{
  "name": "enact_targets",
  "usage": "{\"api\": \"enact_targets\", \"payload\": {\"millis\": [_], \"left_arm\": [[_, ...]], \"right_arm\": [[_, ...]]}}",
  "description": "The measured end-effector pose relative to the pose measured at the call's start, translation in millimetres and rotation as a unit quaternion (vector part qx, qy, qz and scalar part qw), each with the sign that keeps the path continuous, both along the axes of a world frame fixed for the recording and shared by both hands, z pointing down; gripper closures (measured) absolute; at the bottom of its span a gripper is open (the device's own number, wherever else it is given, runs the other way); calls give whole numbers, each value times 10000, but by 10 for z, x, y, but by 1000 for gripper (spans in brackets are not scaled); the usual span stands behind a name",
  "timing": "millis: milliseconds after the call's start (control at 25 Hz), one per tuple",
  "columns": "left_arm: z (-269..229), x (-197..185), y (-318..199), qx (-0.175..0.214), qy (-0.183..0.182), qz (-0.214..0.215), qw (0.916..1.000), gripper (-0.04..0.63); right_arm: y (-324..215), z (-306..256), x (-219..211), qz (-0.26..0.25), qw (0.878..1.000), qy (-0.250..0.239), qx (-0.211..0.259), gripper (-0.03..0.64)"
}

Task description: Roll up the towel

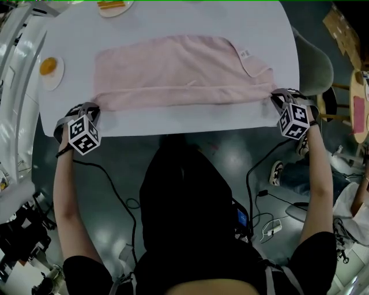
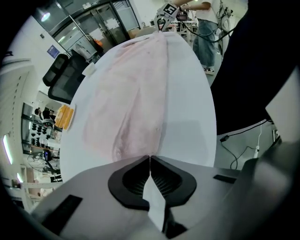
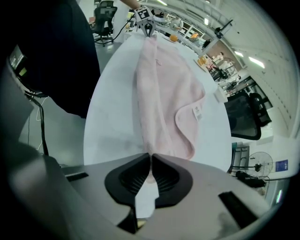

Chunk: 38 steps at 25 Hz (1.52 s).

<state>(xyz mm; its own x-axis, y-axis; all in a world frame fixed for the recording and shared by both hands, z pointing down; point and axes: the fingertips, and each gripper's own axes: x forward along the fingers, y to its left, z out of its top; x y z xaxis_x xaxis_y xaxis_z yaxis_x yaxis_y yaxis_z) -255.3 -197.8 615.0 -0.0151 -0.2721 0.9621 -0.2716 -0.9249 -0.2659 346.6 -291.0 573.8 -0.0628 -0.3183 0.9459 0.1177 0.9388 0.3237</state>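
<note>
The left gripper (image 2: 150, 159) has its jaws pressed together, and the towel's (image 1: 179, 72) near-left corner runs right into their tips, so it looks nipped there. The right gripper (image 3: 150, 155) is likewise closed, with pink cloth showing between its pads at the near-right corner. Both point steeply down.

The towel lies flat and lengthwise on the table (image 1: 173, 120), close to the near edge. Along its near side there is a long ridge, which reads as a first fold or turn. At its far-right corner a flap with a label (image 1: 244, 53) lies folded back.

The step in hand is, I judge, starting the roll from the near hem. To do it well, both hands should:
- lift the hem only a little;
- keep the cloth taut between the two corners;
- carry it over toward the far edge together, at the same pace, so the roll stays straight.

A tight first turn matters most, since a loose one will slacken everything after it.

The folded flap will likely thicken the right end, so that side may need firmer tucking. One plate (image 1: 51, 70) sits by the left edge and another (image 1: 114, 6) at the far edge. Both are clear of the towel, though the far one lies in the roll's direction.
</note>
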Motion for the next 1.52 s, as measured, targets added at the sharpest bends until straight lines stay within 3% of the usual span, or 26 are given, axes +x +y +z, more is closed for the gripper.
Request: {"api": "enact_targets", "payload": {"millis": [200, 680, 1080, 1320, 1520], "left_arm": [[-199, -13, -117, 351, 17, -169, 9992, 583], [-703, -1, 327, 439, 85, -146, 9989, 586], [-440, 65, 1143, -173, 262, -296, 9991, 586], [-475, 43, 932, -283, 327, -290, 9986, 586], [-541, -46, 575, -395, 483, -403, 9972, 586]], "right_arm": [[-105, -280, -28, 70, 9996, -211, 183, 595], [341, -623, 11, -74, 9996, -281, 50, 600], [1168, -294, 79, -102, 9964, -204, -815, 600], [957, -291, 70, 219, 9915, -370, -1227, 600], [671, -324, 41, 707, 9796, -455, -1824, 598]]}}
